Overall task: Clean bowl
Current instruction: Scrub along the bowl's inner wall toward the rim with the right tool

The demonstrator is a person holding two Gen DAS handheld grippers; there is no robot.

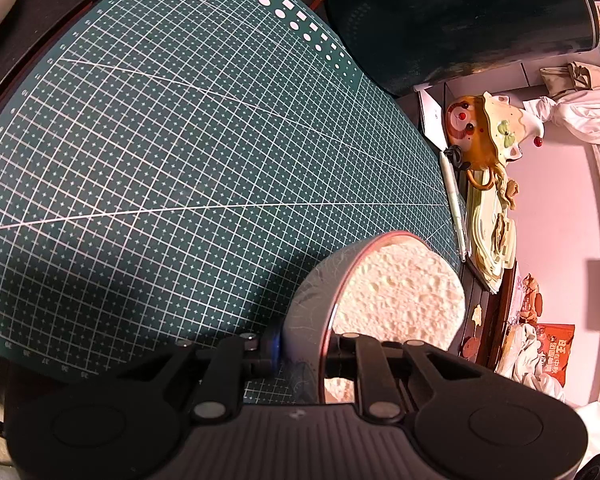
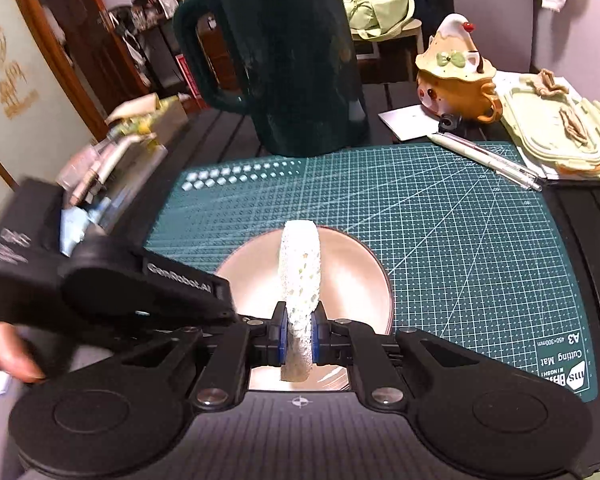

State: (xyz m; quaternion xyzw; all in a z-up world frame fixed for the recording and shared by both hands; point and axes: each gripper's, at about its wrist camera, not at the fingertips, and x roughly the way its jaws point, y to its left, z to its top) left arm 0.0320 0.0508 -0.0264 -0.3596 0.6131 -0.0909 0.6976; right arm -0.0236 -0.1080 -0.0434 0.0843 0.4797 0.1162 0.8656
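Green and gridded, the cutting mat (image 2: 440, 248) covers most of the dark desk (image 2: 580, 216). At its far edge stands a tall dark green jug (image 2: 296, 60) with a handle on its left side. To the right of the jug sit an orange ceramic pot (image 2: 456, 80) with a cream lid, a stack of pale green trays (image 2: 560, 132), and a white pen (image 2: 484, 160) lying across the mat's corner.

Near the front of the mat is the bowl (image 2: 348, 272), pale inside with a dark red rim. The left hand-held gripper (image 1: 300, 354) is clenched on the bowl's rim, one finger outside the grey wall and one inside. The right hand-held gripper (image 2: 299, 336) grasps a round cream sponge (image 2: 300, 272) edge-on between its blue pads, with the sponge standing up inside the bowl. In the left wrist view the sponge's porous flat face fills the bowl's opening. A person's fingers (image 2: 4, 356) show at the left edge, behind the left tool.
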